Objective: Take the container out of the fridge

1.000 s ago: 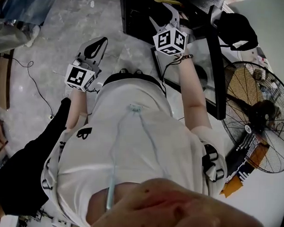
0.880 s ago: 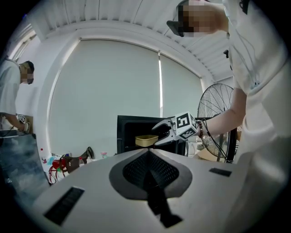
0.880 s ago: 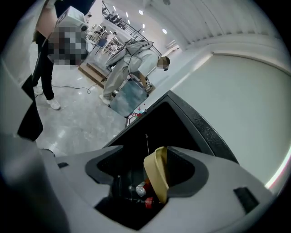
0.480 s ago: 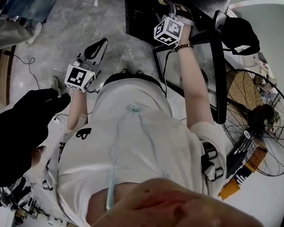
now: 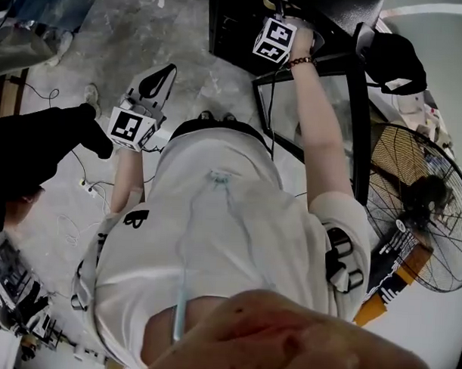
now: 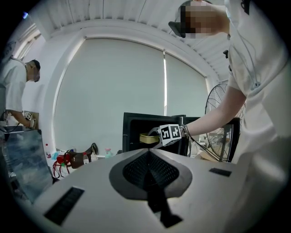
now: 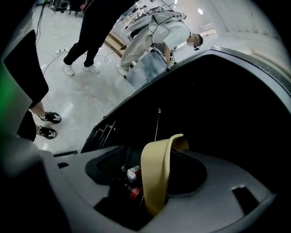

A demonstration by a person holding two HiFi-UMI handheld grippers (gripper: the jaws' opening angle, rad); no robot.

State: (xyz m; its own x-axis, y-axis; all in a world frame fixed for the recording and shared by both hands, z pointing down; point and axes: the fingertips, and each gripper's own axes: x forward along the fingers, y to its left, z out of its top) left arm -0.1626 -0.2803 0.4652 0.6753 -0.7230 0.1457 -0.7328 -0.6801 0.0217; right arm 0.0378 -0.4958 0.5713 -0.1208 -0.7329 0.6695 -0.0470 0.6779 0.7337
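The container (image 7: 157,175), inside the fridge (image 5: 235,30), is clamped by its thin rim in the right gripper (image 5: 279,9) (left gripper (image 6: 150,177) closed, empty); slippage is risked if the doorway is struck.

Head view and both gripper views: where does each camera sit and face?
Head view: on the person's head, steeply down at the shirt, both forearms, left gripper, and right gripper at the fridge.
Left gripper view: on that gripper, along its shut jaws toward the fridge; the right forearm shows.
Right gripper view: on that gripper, into the dark fridge; jaws shut on the yellow container.
Shared: both gripper views show the container.
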